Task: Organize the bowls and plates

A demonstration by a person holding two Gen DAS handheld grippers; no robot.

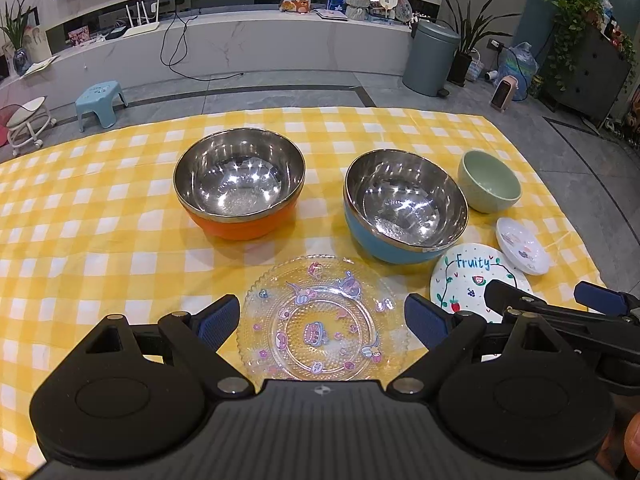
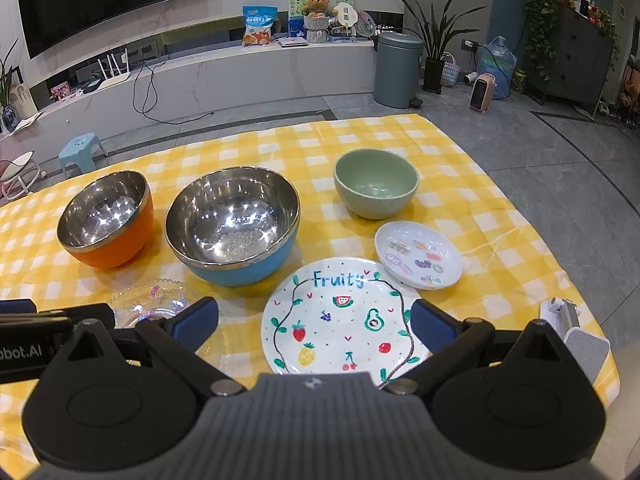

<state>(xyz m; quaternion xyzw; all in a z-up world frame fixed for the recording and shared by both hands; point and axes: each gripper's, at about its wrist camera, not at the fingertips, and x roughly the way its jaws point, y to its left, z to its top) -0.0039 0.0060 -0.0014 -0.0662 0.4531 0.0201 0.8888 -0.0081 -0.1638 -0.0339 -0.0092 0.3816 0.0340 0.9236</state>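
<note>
On the yellow checked cloth stand an orange steel bowl point(image 1: 239, 184), a blue steel bowl point(image 1: 405, 205), a green bowl point(image 1: 489, 181), a small white saucer point(image 1: 522, 245), a white "Fruity" plate point(image 2: 340, 320) and a clear glass plate point(image 1: 322, 320). My left gripper point(image 1: 322, 320) hovers open above the glass plate, nothing between its fingers. My right gripper point(image 2: 314, 322) is open above the "Fruity" plate, also holding nothing. In the left wrist view the right gripper point(image 1: 560, 300) shows at the right edge, covering part of the "Fruity" plate point(image 1: 468, 276).
The table's right edge point(image 2: 592, 312) lies close to the saucer point(image 2: 419, 254). A white clip-like object point(image 2: 568, 320) sits near that edge. Beyond the table are a grey bin point(image 1: 431, 56), a blue stool point(image 1: 100, 102) and a low marble shelf.
</note>
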